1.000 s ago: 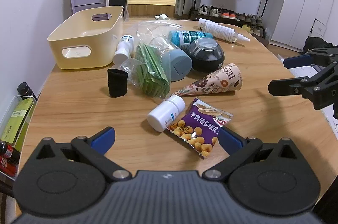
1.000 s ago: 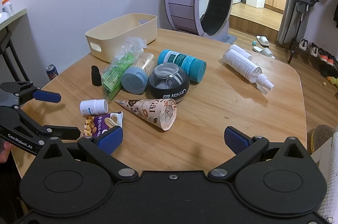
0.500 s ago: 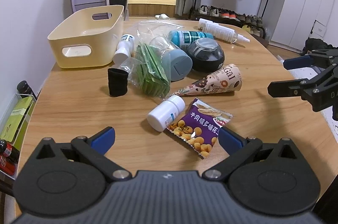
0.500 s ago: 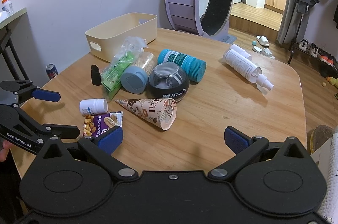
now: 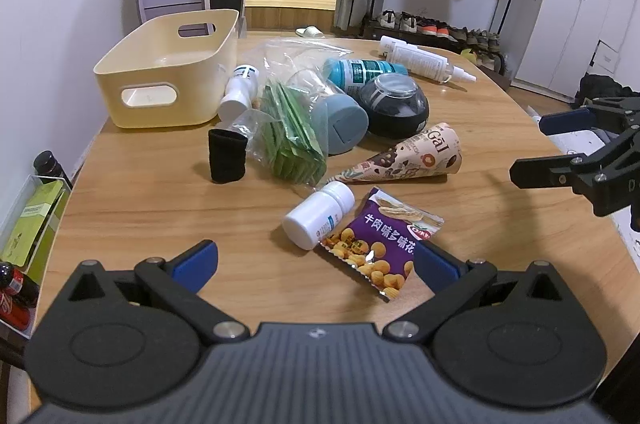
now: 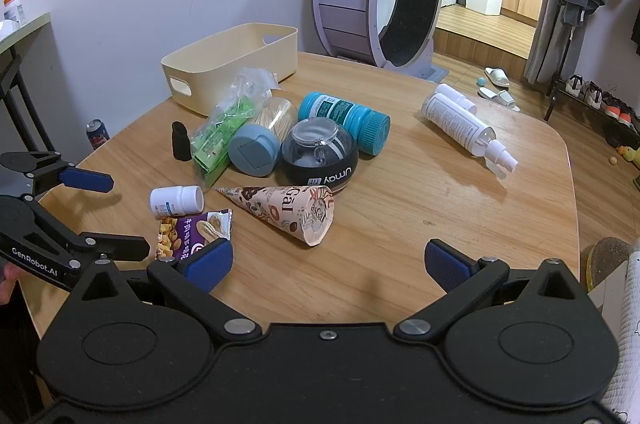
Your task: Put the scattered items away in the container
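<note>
Both the left gripper [image 5: 314, 264] and right gripper [image 6: 328, 260] are being held wide open, empty, before scattered items near the basket [image 5: 168, 80].

I see a rounded wooden counter [image 5: 160, 208]. On it, a cream bin [image 5: 168, 68] sits at the far left corner. Beside it lie a white bottle [image 5: 240, 90], a black sleeve [image 5: 227, 156], a bag of green packets [image 5: 292, 132], a teal bottle [image 5: 360, 72], a dark dome jar [image 5: 394, 104], a paper cone [image 5: 416, 158], a pill bottle [image 5: 318, 214], a purple snack packet [image 5: 380, 244] and spray bottles [image 5: 424, 58].
</note>
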`<state>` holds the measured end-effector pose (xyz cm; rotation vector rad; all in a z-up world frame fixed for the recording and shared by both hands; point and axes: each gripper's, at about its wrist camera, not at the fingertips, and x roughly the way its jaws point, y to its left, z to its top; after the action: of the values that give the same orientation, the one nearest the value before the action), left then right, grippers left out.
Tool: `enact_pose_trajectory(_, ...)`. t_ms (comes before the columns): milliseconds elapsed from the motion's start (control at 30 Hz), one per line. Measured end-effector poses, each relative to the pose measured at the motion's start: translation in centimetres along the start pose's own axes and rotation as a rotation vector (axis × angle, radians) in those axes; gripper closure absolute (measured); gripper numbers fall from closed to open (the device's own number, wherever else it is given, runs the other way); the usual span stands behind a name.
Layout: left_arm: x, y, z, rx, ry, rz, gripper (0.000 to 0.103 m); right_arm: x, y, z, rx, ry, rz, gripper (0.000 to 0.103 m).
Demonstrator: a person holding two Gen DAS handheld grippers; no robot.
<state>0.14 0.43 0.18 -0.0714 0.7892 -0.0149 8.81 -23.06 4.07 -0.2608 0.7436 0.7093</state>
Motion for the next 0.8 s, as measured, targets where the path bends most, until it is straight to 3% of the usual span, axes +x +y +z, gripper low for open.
enact_pose_trajectory(800,0.05,-0.25,-0.17,0.010,0.004,0.004,0.000,0.11,0.15,-0.08,-0.009,0.004,-0.002,0.000)
